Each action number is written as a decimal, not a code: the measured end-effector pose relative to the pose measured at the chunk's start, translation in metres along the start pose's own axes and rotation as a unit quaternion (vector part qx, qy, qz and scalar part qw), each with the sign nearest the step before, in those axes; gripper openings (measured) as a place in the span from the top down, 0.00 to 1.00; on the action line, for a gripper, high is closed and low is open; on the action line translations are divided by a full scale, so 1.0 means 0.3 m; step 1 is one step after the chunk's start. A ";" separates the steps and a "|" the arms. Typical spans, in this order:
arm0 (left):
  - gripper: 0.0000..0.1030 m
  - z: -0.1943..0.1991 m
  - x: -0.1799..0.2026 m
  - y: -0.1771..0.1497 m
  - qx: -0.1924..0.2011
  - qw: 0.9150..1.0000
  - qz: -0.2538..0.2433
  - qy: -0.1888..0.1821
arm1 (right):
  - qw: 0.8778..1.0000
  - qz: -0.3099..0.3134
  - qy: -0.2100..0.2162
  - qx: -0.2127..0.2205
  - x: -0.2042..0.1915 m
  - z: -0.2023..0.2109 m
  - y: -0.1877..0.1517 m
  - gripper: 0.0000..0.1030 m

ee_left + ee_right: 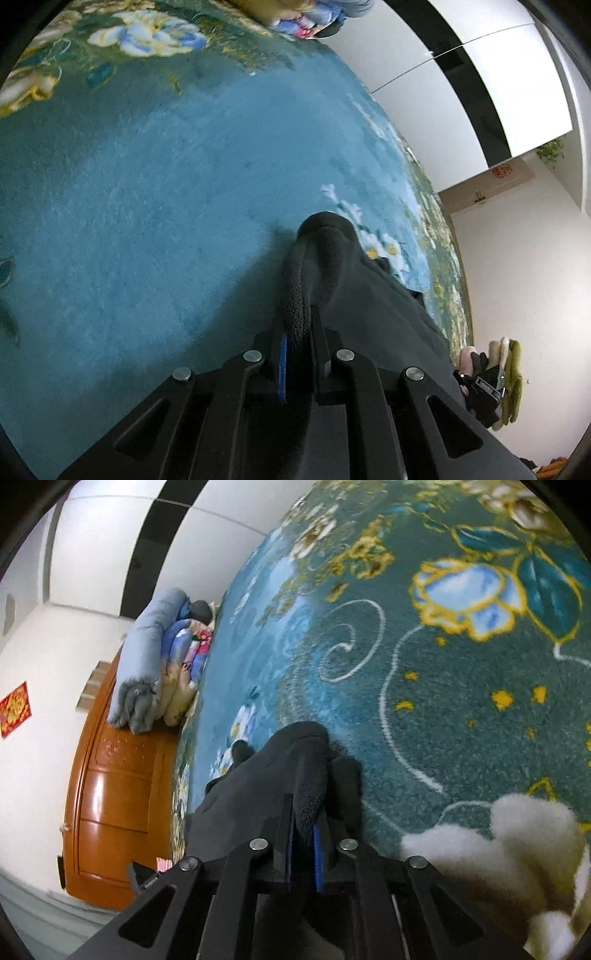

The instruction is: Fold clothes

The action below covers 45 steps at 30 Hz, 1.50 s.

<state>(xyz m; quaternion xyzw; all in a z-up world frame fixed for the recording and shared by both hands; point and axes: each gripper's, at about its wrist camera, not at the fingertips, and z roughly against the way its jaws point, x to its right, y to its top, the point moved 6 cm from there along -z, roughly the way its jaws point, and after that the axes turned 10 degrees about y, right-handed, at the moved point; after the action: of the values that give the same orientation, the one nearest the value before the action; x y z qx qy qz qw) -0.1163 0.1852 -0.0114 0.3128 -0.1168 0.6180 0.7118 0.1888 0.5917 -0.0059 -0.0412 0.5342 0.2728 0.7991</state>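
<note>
A dark grey fleece garment [354,295] hangs between both grippers above a teal floral blanket [147,184]. My left gripper [297,332] is shut on one edge of the garment, whose fuzzy lining bulges out between the fingers. In the right wrist view my right gripper [304,812] is shut on another edge of the same garment [258,782], which drapes down to the left over the blanket [424,701]. The rest of the garment is hidden below the grippers.
Folded quilts [155,672] are stacked at the bed's head against an orange wooden headboard [118,794]. A white fluffy item [517,856] lies on the blanket at the lower right. White walls and a wardrobe [461,92] stand beyond the bed's edge.
</note>
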 end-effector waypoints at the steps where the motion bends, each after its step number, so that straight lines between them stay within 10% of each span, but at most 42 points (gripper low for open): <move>1: 0.89 0.020 0.006 0.001 0.002 1.000 -0.003 0.004 | 1.000 0.000 0.002 0.003 -0.005 0.009 -0.001 0.87; 5: 0.79 0.145 -0.003 -0.043 0.024 1.000 -0.014 0.013 | 0.999 -0.008 -0.009 0.030 -0.001 0.093 0.000 0.63; 7: 0.54 0.195 -0.028 -0.084 0.040 0.999 -0.004 -0.008 | 0.999 0.000 0.005 0.047 -0.014 0.164 -0.029 0.45; 17: 0.43 0.265 -0.157 -0.407 0.015 0.996 0.055 -0.073 | 0.999 0.013 0.049 0.020 0.006 0.330 -0.324 0.35; 26: 0.29 0.137 -0.025 -0.404 -0.010 0.994 0.057 -0.087 | 0.999 -0.003 0.048 -0.004 -0.002 0.209 -0.371 0.23; 40: 0.26 0.051 0.002 -0.388 -0.026 0.992 0.099 -0.069 | 0.999 0.012 0.039 -0.002 -0.045 0.076 -0.302 0.18; 45: 0.52 0.046 0.022 -0.361 -0.022 0.993 0.096 -0.056 | 0.999 0.007 0.050 0.002 -0.044 0.090 -0.314 0.25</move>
<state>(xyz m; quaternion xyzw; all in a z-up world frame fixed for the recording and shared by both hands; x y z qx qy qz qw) -0.0089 0.1779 -0.0298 0.3186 -0.2000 0.6624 0.6479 0.2526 0.5164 -0.0040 -0.0495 0.5747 0.2744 0.7694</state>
